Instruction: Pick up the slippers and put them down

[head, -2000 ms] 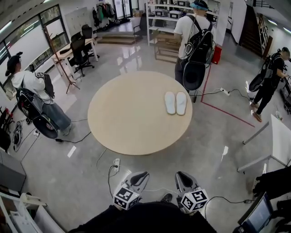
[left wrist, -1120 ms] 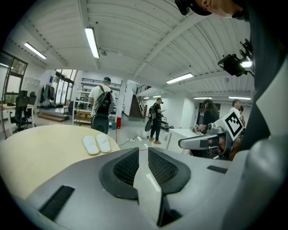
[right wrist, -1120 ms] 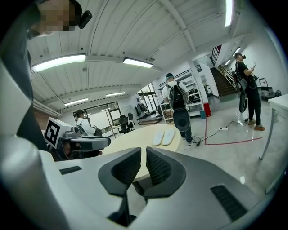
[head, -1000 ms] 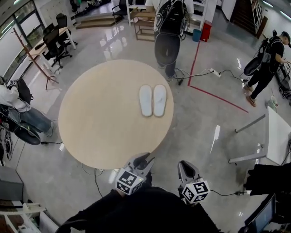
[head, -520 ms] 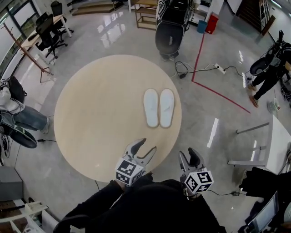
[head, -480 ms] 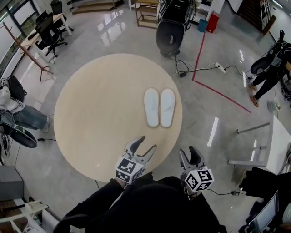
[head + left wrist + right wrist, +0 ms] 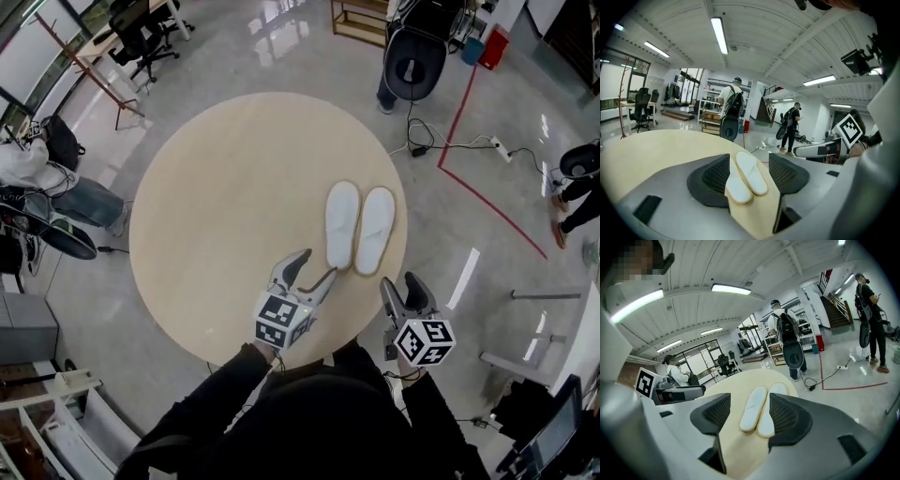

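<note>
Just ahead of left gripper (image 7: 316, 264) and right gripper (image 7: 401, 283), slippers (image 7: 344, 225), jaws opening, empty.

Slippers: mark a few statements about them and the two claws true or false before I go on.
1. The slippers lie flat, side by side, on the round table. True.
2. The left claw grips a slipper. False: it is short of the pair, its jaws opening with nothing held.
3. In the head view the slippers are in the table's right half. True.
4. The right claw is over the table's middle. False: it is at the table's near edge, jaws opening, empty.
5. One slipper is stacked on the other. False: neither lies on the other.
</note>
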The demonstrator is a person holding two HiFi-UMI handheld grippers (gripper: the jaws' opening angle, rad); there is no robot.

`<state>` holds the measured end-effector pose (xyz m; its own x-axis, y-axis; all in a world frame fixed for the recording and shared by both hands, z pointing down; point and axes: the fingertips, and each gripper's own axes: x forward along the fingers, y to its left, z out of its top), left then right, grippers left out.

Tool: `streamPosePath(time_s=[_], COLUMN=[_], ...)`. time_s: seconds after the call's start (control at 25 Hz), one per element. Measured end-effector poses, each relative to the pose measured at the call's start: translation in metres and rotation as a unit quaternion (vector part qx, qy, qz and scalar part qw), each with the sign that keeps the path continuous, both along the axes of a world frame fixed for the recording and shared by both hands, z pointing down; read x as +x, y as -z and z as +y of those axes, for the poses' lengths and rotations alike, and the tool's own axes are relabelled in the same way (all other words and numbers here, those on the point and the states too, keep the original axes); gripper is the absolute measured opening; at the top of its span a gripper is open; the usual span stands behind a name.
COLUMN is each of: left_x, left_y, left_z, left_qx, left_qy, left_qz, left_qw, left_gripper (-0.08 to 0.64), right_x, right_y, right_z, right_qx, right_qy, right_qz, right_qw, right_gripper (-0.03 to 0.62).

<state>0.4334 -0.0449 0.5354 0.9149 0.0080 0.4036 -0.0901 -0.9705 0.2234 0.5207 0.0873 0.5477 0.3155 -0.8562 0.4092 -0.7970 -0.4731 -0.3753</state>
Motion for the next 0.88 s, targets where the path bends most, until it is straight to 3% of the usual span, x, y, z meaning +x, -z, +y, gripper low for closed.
streamPosePath(time_s=[0.48,0.88], left_x=[0.086,0.114], left_y=[-0.058,-0.133], left_z=[-0.044,-0.069], left_qx=[-0.042,-0.064], left_qy=[0.032,0.026], left_qz=[-0.048,-0.098], left_qw=[0.9975,0.9928], left_gripper=[0.253,0.252], right_x=[0.077,0.104], right_y=[-0.057,-0.115], right_z=[-0.065,-0.104], right_qx=[-0.024,-0.049], right_qy=[0.027,0.013], right_qz=[-0.043,-0.075], right_qw=[0.998,0.996], right_gripper=[0.245,0.245])
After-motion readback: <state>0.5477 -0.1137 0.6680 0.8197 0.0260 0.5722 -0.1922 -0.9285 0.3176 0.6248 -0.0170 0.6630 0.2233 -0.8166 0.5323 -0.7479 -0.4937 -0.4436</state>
